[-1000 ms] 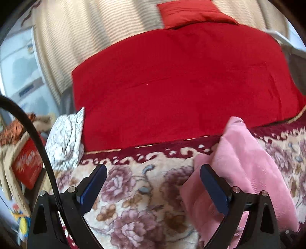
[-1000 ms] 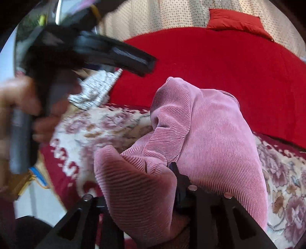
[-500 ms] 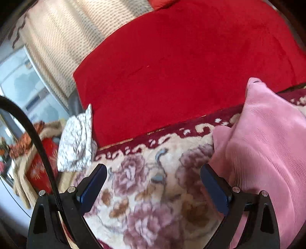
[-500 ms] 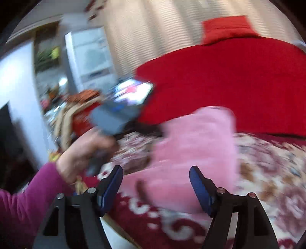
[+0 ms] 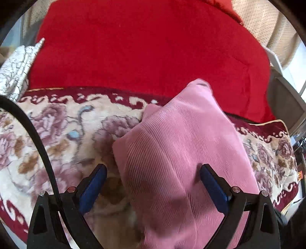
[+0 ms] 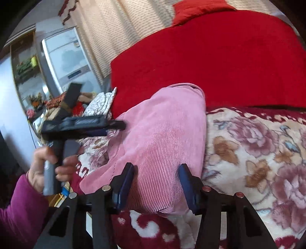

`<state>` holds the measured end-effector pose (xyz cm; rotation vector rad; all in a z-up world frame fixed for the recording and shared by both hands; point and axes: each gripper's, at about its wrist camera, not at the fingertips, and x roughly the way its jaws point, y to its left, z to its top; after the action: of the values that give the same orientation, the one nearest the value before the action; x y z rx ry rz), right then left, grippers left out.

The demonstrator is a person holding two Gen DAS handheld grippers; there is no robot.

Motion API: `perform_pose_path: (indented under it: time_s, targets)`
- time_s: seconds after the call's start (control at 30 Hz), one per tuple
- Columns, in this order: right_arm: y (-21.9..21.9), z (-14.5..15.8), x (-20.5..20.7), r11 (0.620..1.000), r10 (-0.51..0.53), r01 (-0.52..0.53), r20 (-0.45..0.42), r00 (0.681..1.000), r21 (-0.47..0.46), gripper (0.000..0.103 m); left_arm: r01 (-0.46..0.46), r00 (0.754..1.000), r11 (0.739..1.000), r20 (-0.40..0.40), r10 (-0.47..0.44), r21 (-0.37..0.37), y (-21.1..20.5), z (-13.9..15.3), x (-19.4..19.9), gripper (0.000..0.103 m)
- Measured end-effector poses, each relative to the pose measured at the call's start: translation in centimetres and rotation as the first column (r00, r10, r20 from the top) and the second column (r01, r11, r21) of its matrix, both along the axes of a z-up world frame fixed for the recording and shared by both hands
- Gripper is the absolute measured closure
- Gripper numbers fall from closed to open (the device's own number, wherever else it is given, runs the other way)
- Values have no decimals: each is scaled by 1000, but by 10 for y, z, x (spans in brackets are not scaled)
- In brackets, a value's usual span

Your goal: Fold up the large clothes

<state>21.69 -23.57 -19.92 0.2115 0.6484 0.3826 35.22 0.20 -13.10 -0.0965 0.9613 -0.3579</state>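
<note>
A folded pink ribbed garment [image 5: 181, 153] lies on the floral blanket [image 5: 63, 134]; it also shows in the right wrist view [image 6: 162, 138]. My left gripper [image 5: 153, 183] is open, its blue pads wide apart above the garment's near left part. My right gripper [image 6: 156, 182] is open, its pads either side of the garment's near edge, holding nothing. The left gripper also shows in the right wrist view [image 6: 116, 125], held in a hand at the left, near the garment's left edge.
A red bedspread [image 5: 143, 47] covers the far bed with a red pillow [image 6: 198, 9] behind. A white patterned cloth [image 5: 15, 65] lies at the left. A fridge [image 6: 63, 59] and cluttered items stand beyond the bed's left edge. A curtain [image 6: 118, 24] hangs behind.
My right gripper let go of the pink garment and opened; the garment now lies flatter on the blanket. My left gripper swung right, over the garment.
</note>
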Motion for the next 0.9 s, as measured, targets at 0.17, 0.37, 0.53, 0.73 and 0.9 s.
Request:
perform_pose_path:
  time_s: [0.17, 0.37, 0.53, 0.73, 0.9]
  targets:
    - [-10, -6, 2, 998, 5, -5, -5, 1000, 62, 51, -30, 990, 972, -144, -4, -233, 8, -21, 26, 39]
    - [-17, -14, -3, 995, 11, -12, 15, 1000, 100, 51, 54, 988, 978, -131, -82, -200, -26, -14, 42, 73]
    - [-25, -14, -12, 990, -50, 41, 60, 997, 132, 51, 187, 980, 978, -55, -193, -94, -72, 24, 57, 85]
    - [-19, -7, -25, 990, -92, 76, 144, 985, 117, 51, 343, 921, 925, 134, -365, 164, -144, 80, 60, 85]
    - [7, -14, 1, 995, -94, 90, 84, 992, 48, 52, 294, 946, 901, 35, -322, 319, -138, 16, 84, 80]
